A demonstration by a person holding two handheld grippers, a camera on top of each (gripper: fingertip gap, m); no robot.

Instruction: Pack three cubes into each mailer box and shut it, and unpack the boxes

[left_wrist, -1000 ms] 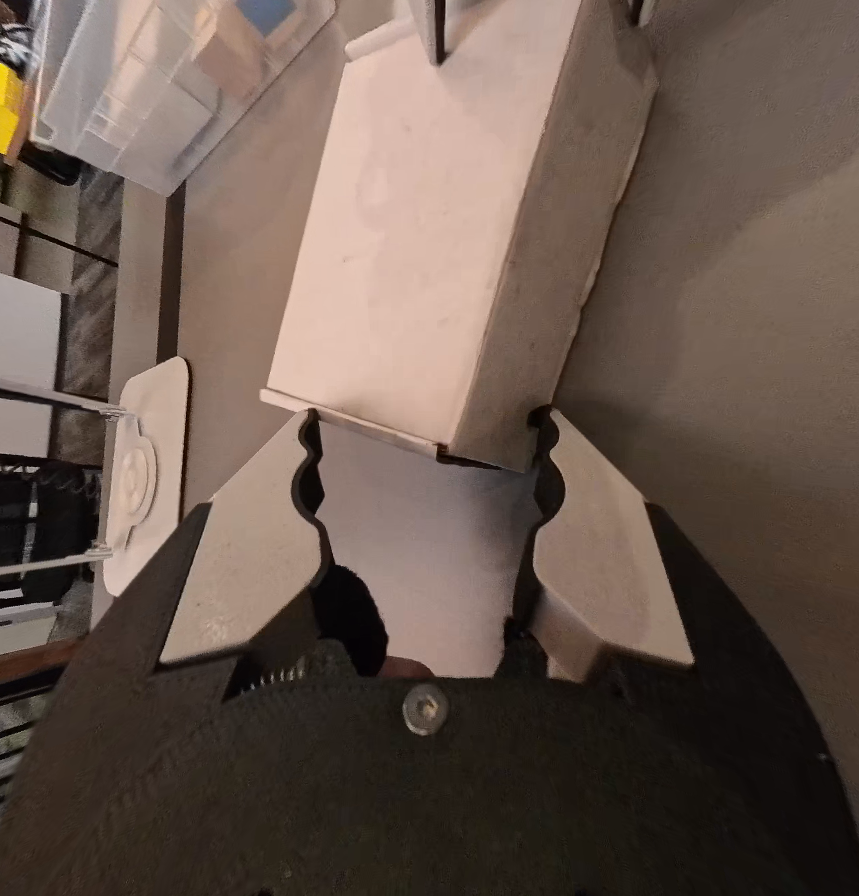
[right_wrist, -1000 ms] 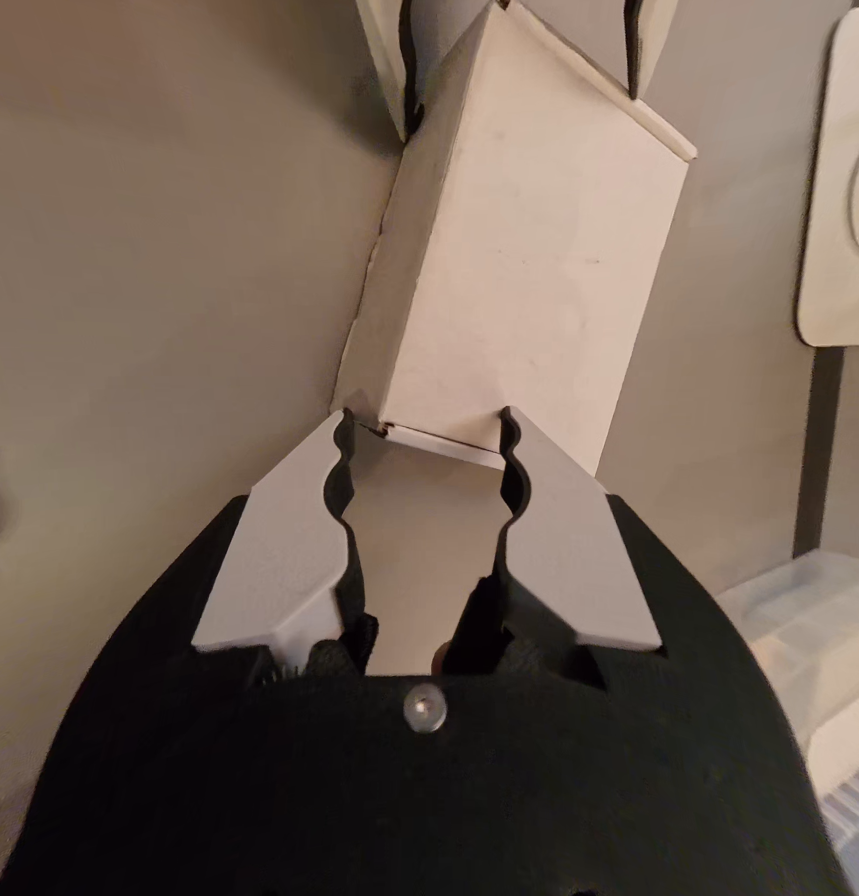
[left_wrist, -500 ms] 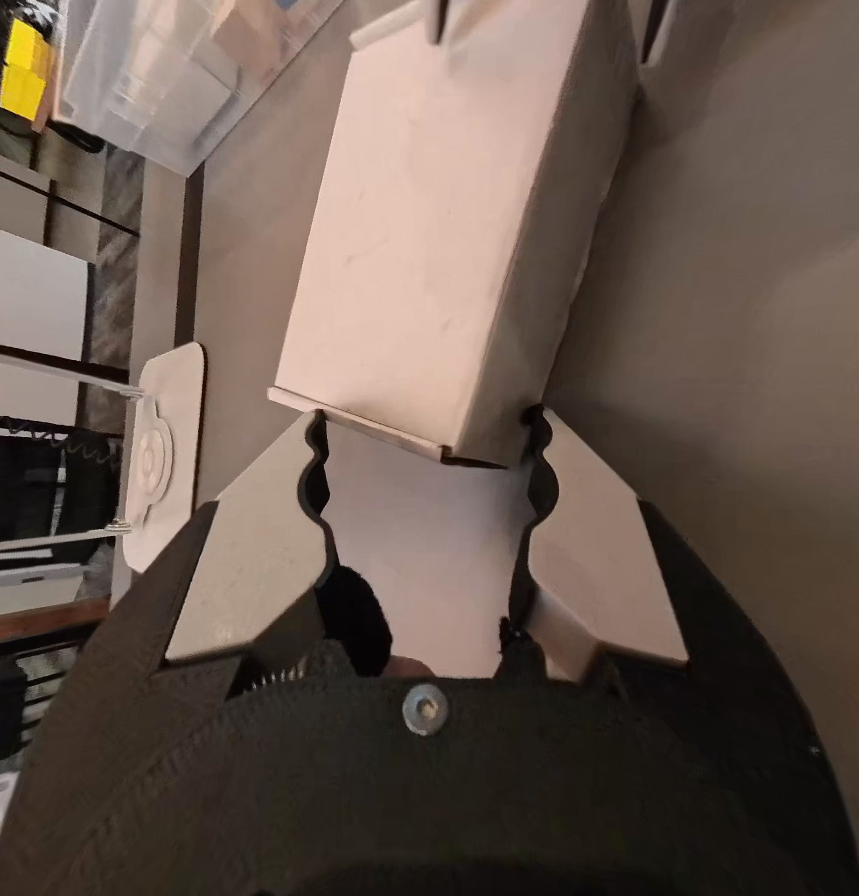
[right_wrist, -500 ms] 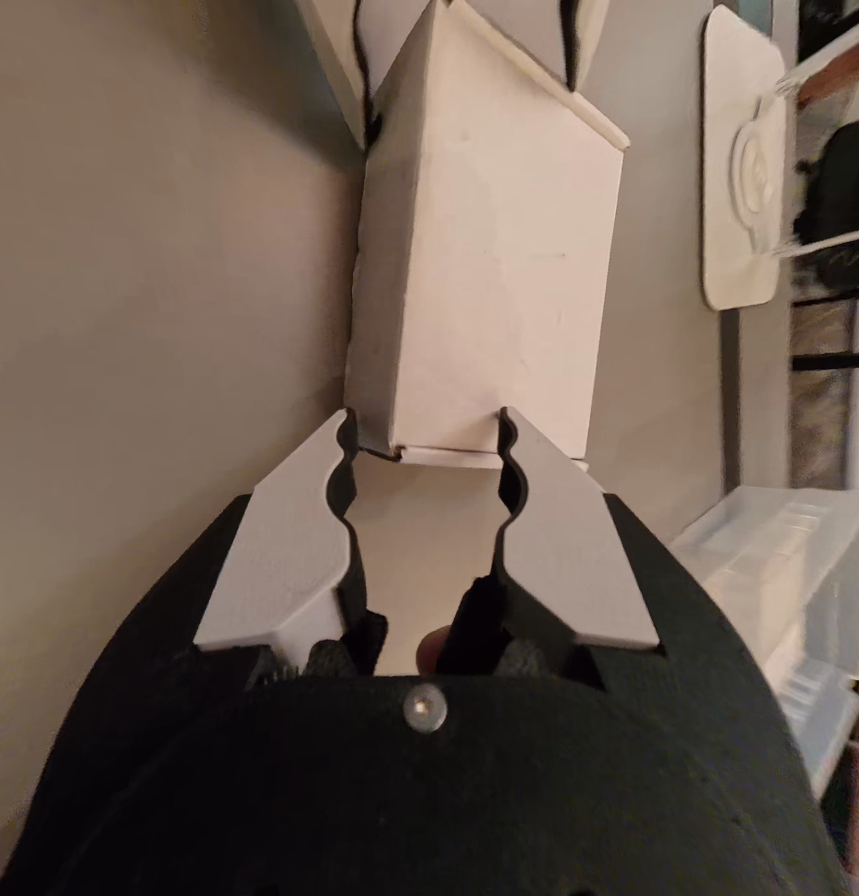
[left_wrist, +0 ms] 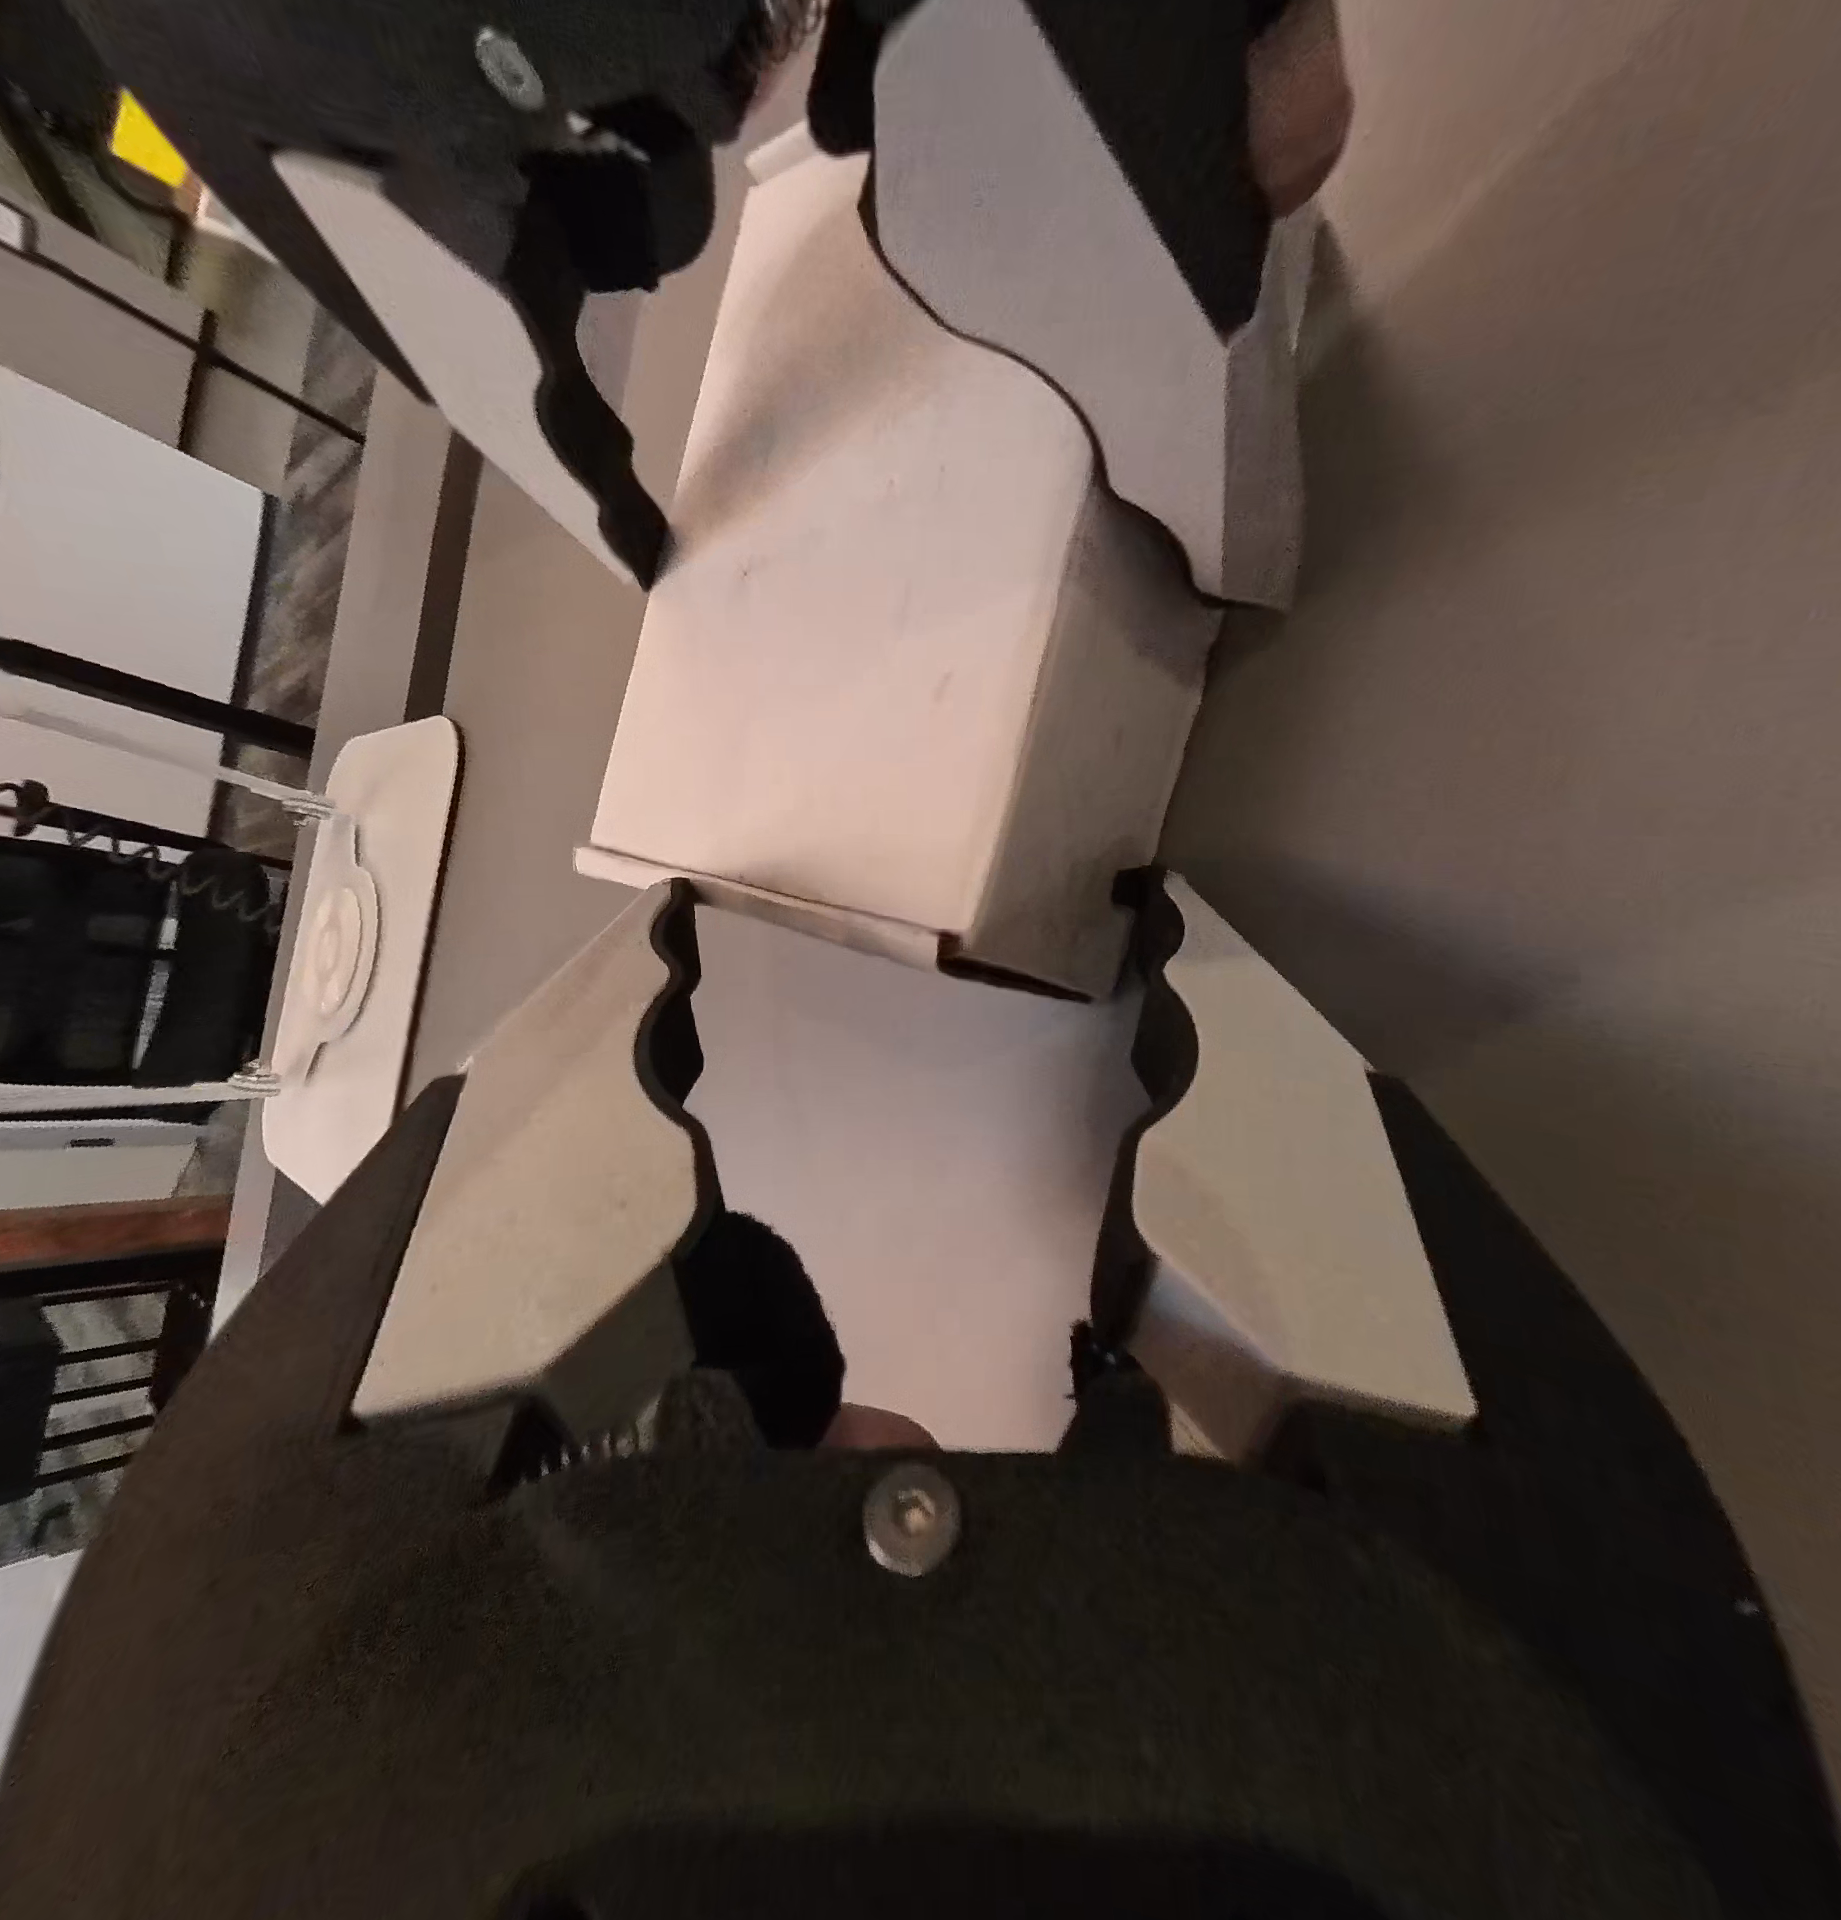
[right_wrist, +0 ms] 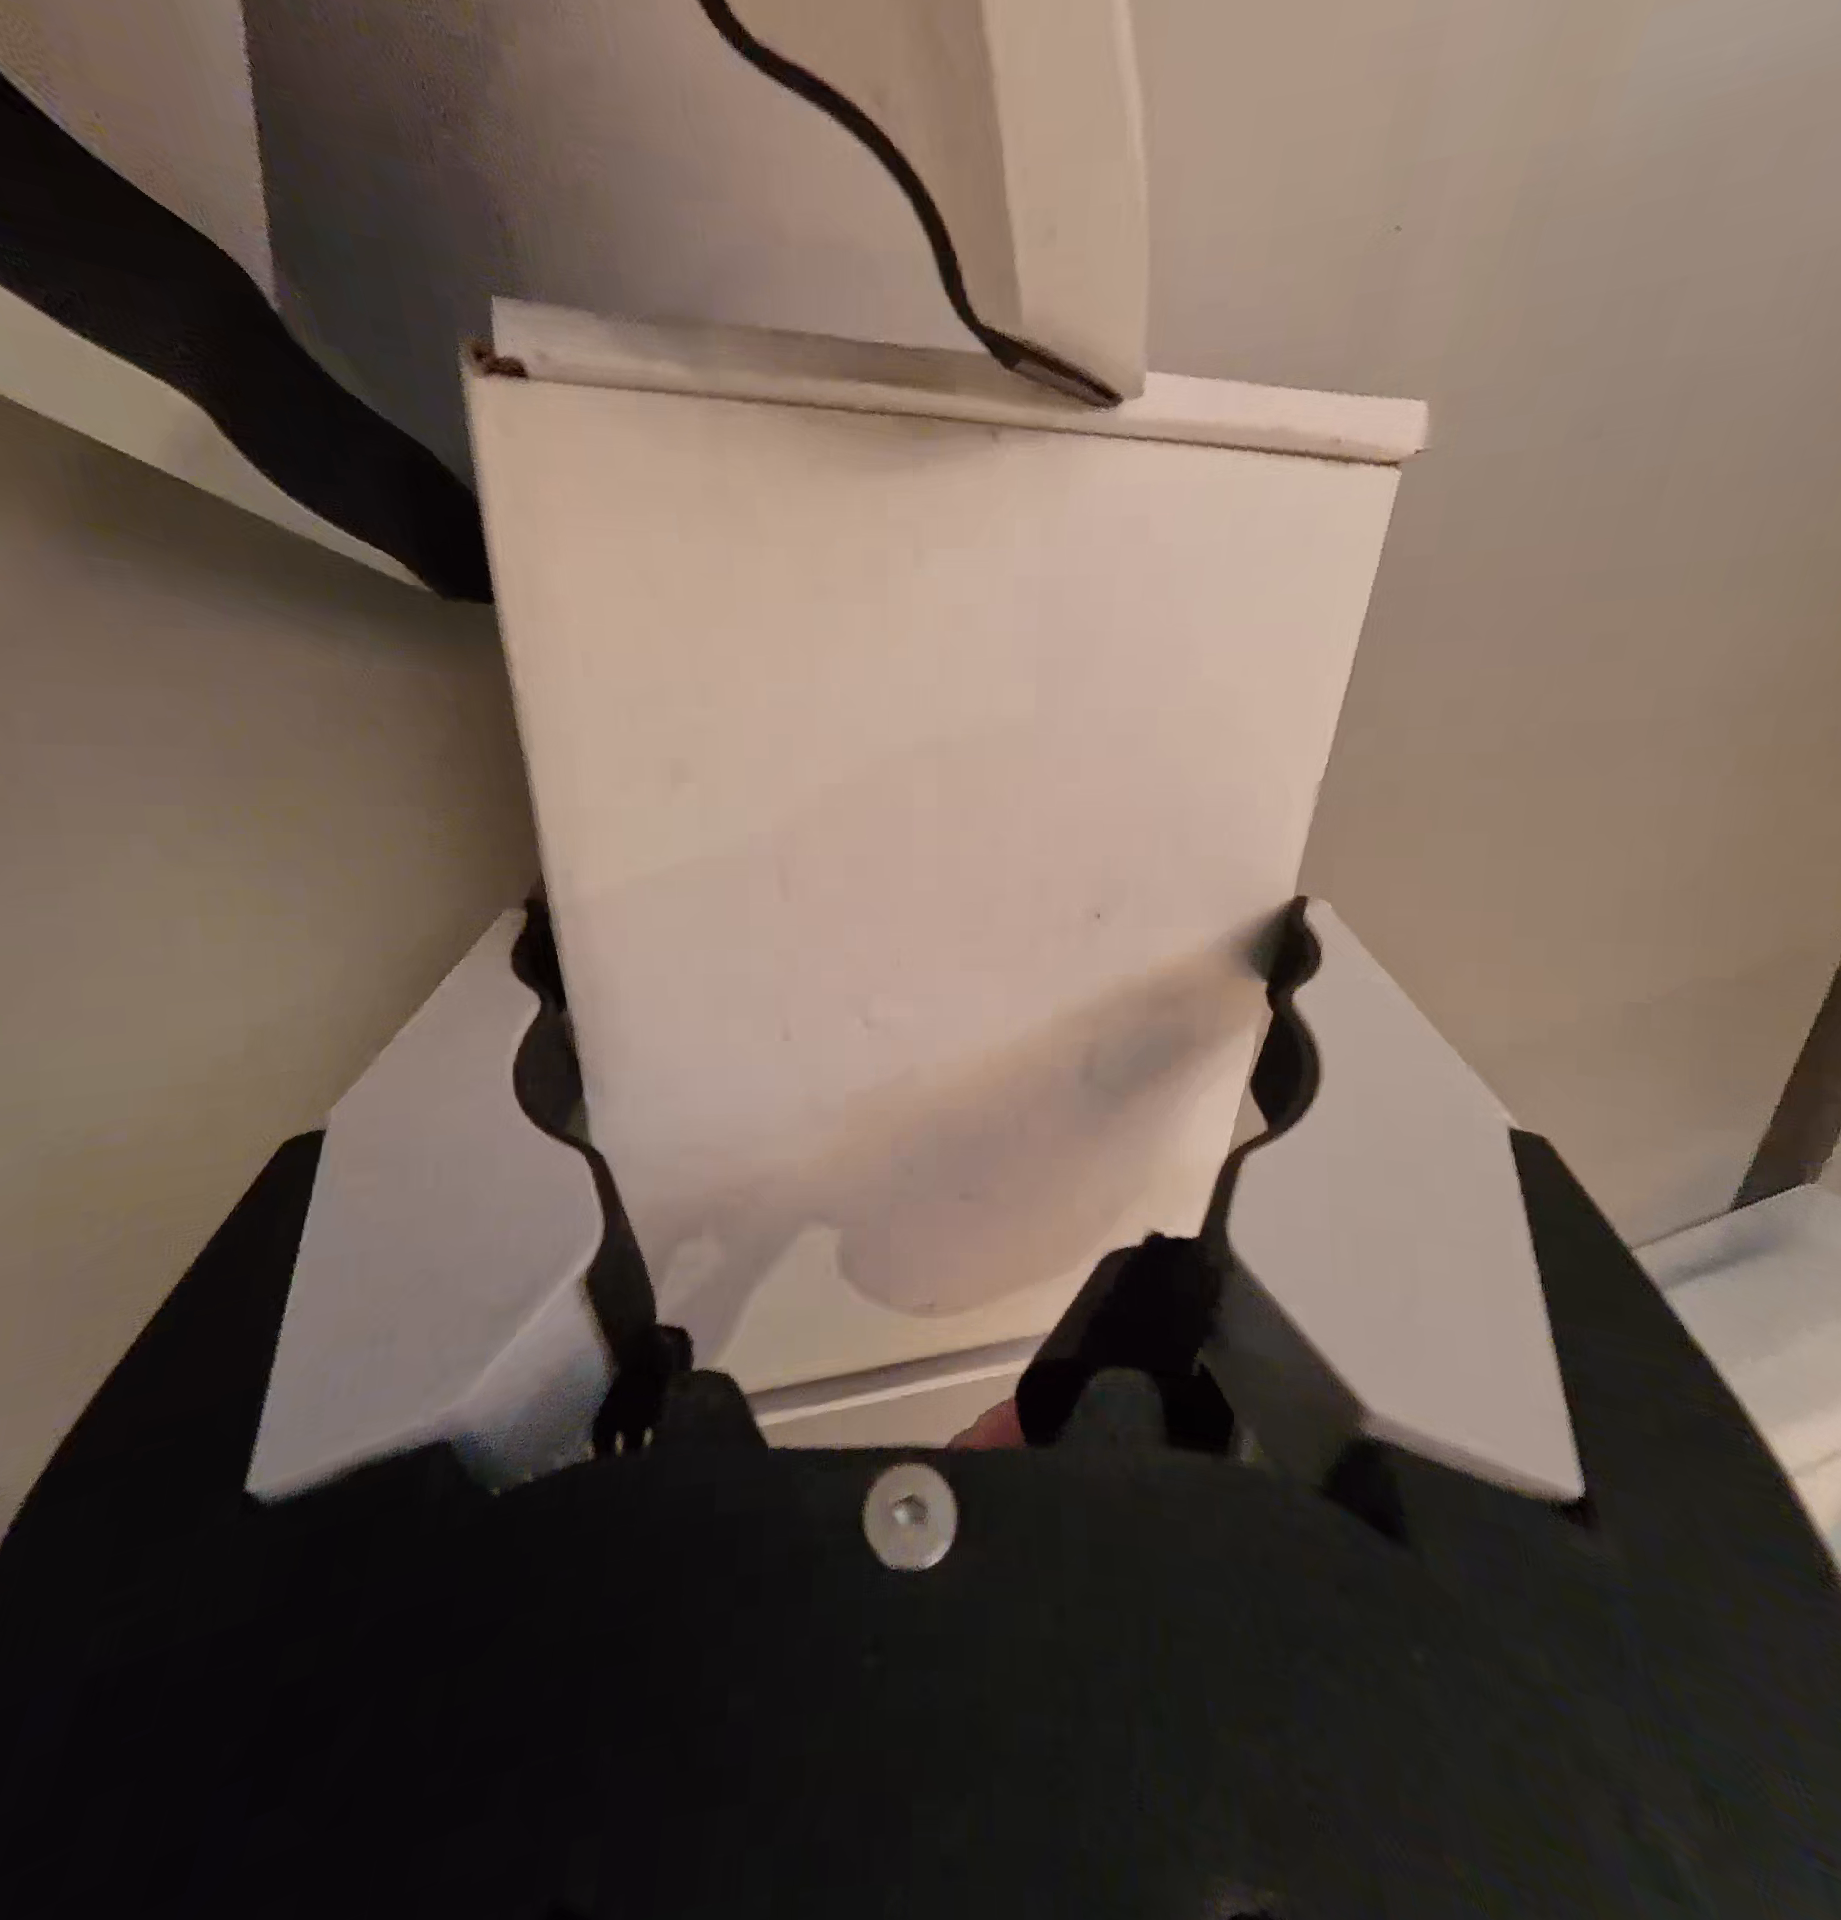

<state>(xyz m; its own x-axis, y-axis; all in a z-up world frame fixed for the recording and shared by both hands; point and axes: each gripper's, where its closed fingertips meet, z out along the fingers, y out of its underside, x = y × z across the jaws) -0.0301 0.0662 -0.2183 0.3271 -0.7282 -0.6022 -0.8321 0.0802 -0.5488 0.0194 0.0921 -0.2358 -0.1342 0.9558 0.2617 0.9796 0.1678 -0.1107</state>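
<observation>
A closed white mailer box (left_wrist: 874, 675) lies on the grey table (left_wrist: 1570, 727). My left gripper (left_wrist: 905, 888) is shut on its near end, a fingertip on each side. My right gripper (right_wrist: 916, 914) is spread wide and straddles the box (right_wrist: 926, 727), which fills the gap between its fingers; whether they press on it I cannot tell. It also shows at the top of the left wrist view (left_wrist: 926, 577), over the far half of the box. One of the left gripper's fingers (right_wrist: 1051, 208) meets the box's far edge. No cubes are visible.
A white pad with a round raised mark (left_wrist: 360, 925) lies near the table's edge, with dark furniture beyond it. A clear plastic bin (right_wrist: 1778, 1351) sits beside the right gripper. Something yellow (left_wrist: 147, 156) shows far off. Bare table (right_wrist: 168, 831) lies on both sides of the box.
My right gripper has let go of the box's end, opened much wider and slid forward over the box. My left gripper has kept its hold on the other end.
</observation>
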